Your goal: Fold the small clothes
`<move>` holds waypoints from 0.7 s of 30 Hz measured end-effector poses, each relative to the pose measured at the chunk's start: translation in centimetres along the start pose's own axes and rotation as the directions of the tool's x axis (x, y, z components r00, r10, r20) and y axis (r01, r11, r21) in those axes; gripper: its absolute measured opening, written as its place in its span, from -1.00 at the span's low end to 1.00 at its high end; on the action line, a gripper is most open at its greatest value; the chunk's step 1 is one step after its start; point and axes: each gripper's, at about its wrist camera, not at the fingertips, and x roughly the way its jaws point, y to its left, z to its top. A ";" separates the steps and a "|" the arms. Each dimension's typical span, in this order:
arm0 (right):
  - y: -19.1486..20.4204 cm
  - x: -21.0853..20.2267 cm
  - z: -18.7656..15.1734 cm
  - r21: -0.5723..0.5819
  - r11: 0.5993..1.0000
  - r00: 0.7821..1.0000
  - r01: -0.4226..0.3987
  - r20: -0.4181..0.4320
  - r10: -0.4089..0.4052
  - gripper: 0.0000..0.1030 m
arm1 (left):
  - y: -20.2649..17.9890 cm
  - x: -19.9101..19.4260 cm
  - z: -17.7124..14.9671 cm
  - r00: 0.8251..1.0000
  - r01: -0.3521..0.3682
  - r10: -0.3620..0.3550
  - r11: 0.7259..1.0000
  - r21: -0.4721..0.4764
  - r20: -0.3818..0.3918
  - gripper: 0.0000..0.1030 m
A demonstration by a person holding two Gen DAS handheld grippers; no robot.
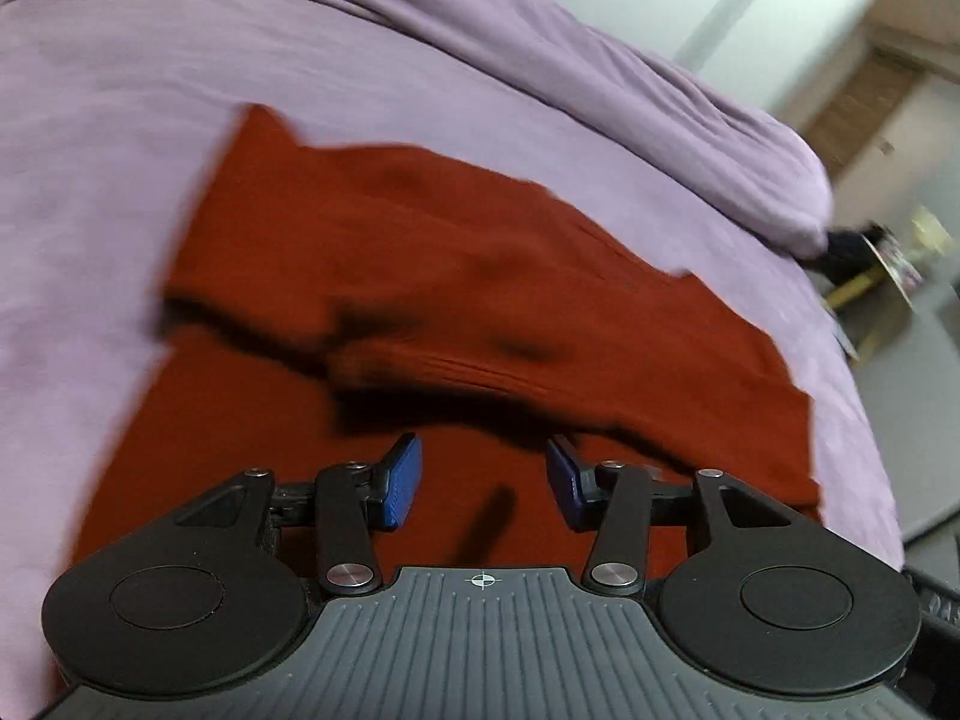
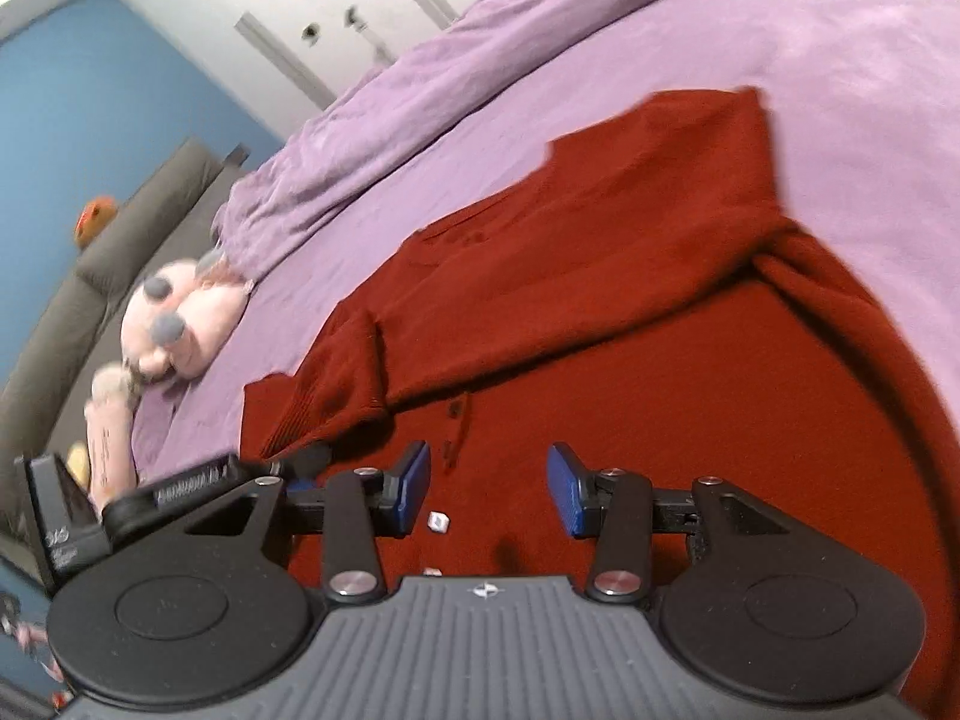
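Observation:
A dark red knit sweater (image 1: 468, 276) lies spread on a purple bedspread (image 1: 108, 138), with one sleeve folded across its body. My left gripper (image 1: 483, 483) hovers just above the sweater's near part, open and empty. In the right wrist view the same sweater (image 2: 660, 312) shows its sleeve cuff (image 2: 336, 384) lying over the body and small buttons near the fingers. My right gripper (image 2: 488, 489) is open and empty above the sweater's near edge. The left gripper's body (image 2: 138, 504) shows at its left.
A pink plush toy (image 2: 174, 324) lies on the bed at the left. A grey headboard or sofa (image 2: 108, 258) and blue wall stand behind it. A bunched purple duvet (image 1: 630, 78) runs along the far side. The bed's edge and floor clutter (image 1: 888, 264) lie at the right.

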 end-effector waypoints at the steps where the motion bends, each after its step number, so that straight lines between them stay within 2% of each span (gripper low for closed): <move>1: 1.0 0.8 0.2 -0.056 0.998 1.000 0.011 0.001 -0.011 -0.15 | 0.8 -0.6 -0.2 1.000 -0.024 0.025 0.999 -0.025 0.012 -0.01; 4: 5.5 3.7 -0.1 -0.301 0.951 0.998 0.069 0.030 -0.063 -0.10 | 3.4 -1.5 0.5 0.997 -0.066 0.070 0.991 -0.113 0.030 -0.01; 5: 6.9 4.6 -0.5 -0.376 0.923 0.996 0.088 0.042 -0.077 -0.08 | 4.3 -2.0 0.2 0.996 -0.073 0.079 0.987 -0.142 0.036 -0.01; 7: 9.6 6.6 -2.1 -0.540 0.828 0.988 0.155 0.079 -0.133 -0.08 | 5.6 -2.3 0.4 0.995 -0.085 0.094 0.980 -0.179 0.044 0.00; 11: 13.4 9.7 -5.8 -0.777 0.567 0.960 0.275 0.187 -0.209 -0.08 | 7.5 -2.7 0.8 0.988 -0.129 0.143 0.972 -0.194 0.059 0.00; 12: 14.2 10.5 -7.0 -0.829 0.470 0.950 0.305 0.228 -0.215 -0.08 | 7.9 -2.9 0.7 0.985 -0.147 0.162 0.971 -0.190 0.064 0.00; 14: 15.5 11.3 -8.4 -0.878 0.349 0.942 0.327 0.274 -0.191 -0.11 | 8.2 -3.2 0.6 0.978 -0.181 0.196 0.966 -0.184 0.065 0.00; 15: 16.1 11.7 -8.9 -0.895 0.306 0.944 0.324 0.283 -0.172 -0.11 | 8.3 -3.2 0.6 0.978 -0.183 0.197 0.966 -0.185 0.066 0.00; 17: 17.1 12.6 -9.6 -0.917 0.239 0.945 0.320 0.291 -0.148 -0.14 | 8.7 -3.2 0.5 0.980 -0.174 0.189 0.966 -0.193 0.059 -0.01; 18: 17.5 13.2 -9.8 -0.927 0.208 0.947 0.311 0.286 -0.145 -0.31 | 8.8 -3.2 0.4 0.981 -0.174 0.188 0.965 -0.195 0.057 -0.01; 19: 17.7 13.6 -9.7 -0.931 0.202 0.950 0.303 0.278 -0.144 -0.88 | 8.7 -3.2 0.4 0.980 -0.175 0.189 0.966 -0.191 0.057 -0.01; 20: 17.8 13.9 -9.3 -0.934 0.228 0.958 0.277 0.249 -0.145 -0.90 | 8.6 -3.4 0.3 0.980 -0.175 0.188 0.968 -0.183 0.058 -0.02; 21: 17.8 13.7 -8.5 -0.922 0.279 0.962 0.268 0.237 -0.138 -0.91 | 8.3 -3.5 0.2 0.980 -0.173 0.186 0.970 -0.171 0.065 -0.02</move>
